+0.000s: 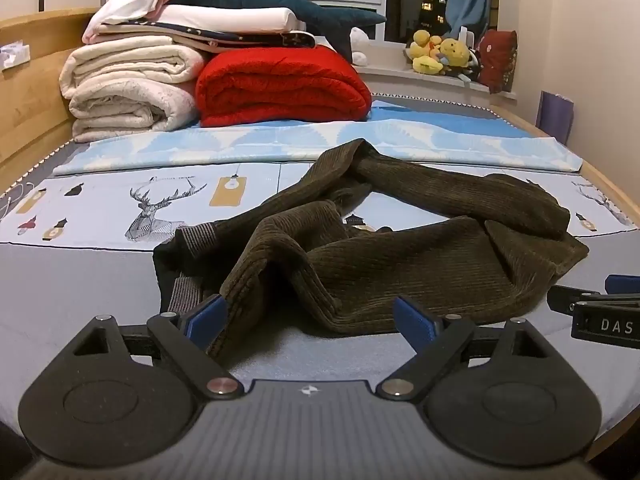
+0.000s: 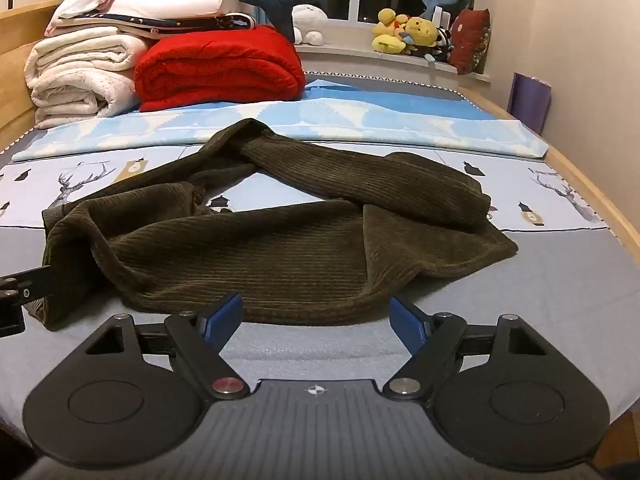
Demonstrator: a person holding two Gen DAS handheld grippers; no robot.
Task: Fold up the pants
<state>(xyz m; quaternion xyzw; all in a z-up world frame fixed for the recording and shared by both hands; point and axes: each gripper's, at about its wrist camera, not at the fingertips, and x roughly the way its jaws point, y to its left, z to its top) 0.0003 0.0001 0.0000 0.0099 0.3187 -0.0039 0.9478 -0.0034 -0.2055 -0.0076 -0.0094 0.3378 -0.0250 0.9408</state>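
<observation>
Dark olive corduroy pants (image 1: 400,264) lie crumpled on the bed, legs twisted into a loop, a striped grey waistband lining showing at the left. They also show in the right wrist view (image 2: 260,252). My left gripper (image 1: 312,316) is open at the pants' near left edge, its left blue pad (image 1: 206,318) touching the cloth. My right gripper (image 2: 316,318) is open just before the pants' near edge, holding nothing. The right gripper's body shows at the far right of the left wrist view (image 1: 604,316).
The bed (image 1: 80,280) has a grey and patterned sheet with deer prints. Folded white blankets (image 1: 128,92) and a red blanket (image 1: 280,84) are stacked at the back. A plush shark (image 1: 280,4) lies on top. Stuffed toys (image 1: 440,56) sit on the windowsill. The wooden bed frame (image 1: 24,104) runs along the left.
</observation>
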